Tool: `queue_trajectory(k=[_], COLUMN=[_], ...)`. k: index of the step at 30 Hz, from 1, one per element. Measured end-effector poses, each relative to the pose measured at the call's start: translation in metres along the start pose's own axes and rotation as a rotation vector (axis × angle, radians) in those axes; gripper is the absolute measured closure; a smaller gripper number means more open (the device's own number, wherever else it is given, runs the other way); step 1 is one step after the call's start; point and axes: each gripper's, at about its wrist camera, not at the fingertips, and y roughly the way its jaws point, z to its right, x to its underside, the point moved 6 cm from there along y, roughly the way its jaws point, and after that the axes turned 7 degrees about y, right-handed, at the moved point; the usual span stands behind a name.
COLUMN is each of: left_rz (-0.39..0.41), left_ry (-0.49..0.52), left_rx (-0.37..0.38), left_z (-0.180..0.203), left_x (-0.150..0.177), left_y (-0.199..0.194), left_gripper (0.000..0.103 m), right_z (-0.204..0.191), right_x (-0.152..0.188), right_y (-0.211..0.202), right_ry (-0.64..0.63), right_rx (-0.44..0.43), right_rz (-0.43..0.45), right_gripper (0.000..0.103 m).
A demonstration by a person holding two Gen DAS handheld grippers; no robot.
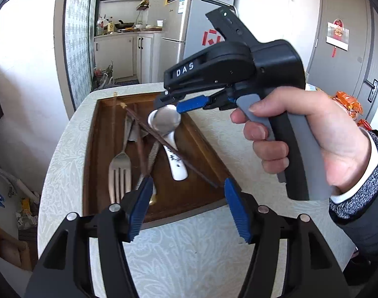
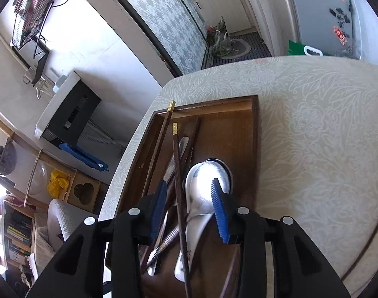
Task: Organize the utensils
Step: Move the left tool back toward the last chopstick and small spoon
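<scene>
A brown wooden tray on the table holds a fork, a serrated knife, dark chopsticks, a metal spoon and a white ceramic spoon. My left gripper hovers open over the tray's near edge with nothing between its pads. My right gripper, held by a hand, stands open just above the metal spoon's bowl. One chopstick and the spoon lie below the gap, unpressed.
The table carries a pale floral cloth, and its rounded edge drops off left of the tray. Orange snack packets lie at the far right. A fridge and a kitchen counter stand behind the table.
</scene>
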Motion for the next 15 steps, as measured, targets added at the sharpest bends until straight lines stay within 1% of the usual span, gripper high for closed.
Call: queue_trajectory(k=[3, 4, 5, 6, 8, 11, 13, 15], left_rz=[-0.017, -0.023, -0.031, -0.041, -0.063, -0.099, -0.13, -0.153], left_ry=[0.048, 0.075, 0.099, 0.118, 0.157, 0.207, 0.223, 0.218], left_rx=[0.065, 0.084, 0.102, 0.123, 0.154, 0.139, 0.117, 0.102], left_z=[0.031, 0.043, 0.058, 0.072, 0.096, 0.12, 0.126, 0.127], left_x=[-0.004, -0.006, -0.006, -0.007, -0.007, -0.013, -0.018, -0.022], left_y=[0.013, 0.018, 0.024, 0.031, 0.046, 0.072, 0.089, 0.104], left_gripper=[0.04, 0.039, 0.039, 0.039, 0.039, 0.039, 0.039, 0.039], right_z=[0.02, 0.032, 0.045, 0.059, 0.089, 0.13, 0.15, 0.165], right_x=[-0.004, -0.005, -0.006, -0.007, -0.006, -0.001, 0.003, 0.008], right_y=[-0.04, -0.054, -0.066, -0.077, -0.092, -0.103, -0.107, -0.11], right_ry=[-0.055, -0.066, -0.069, -0.065, -0.036, 0.022, 0.052, 0.078], right_rx=[0.037, 0.06, 0.081, 0.097, 0.11, 0.127, 0.126, 0.117], right_rz=[0.045, 0.062, 0.073, 0.079, 0.079, 0.08, 0.078, 0.077], right_gripper=[0.044, 0.042, 0.035, 0.031, 0.03, 0.03, 0.03, 0.03])
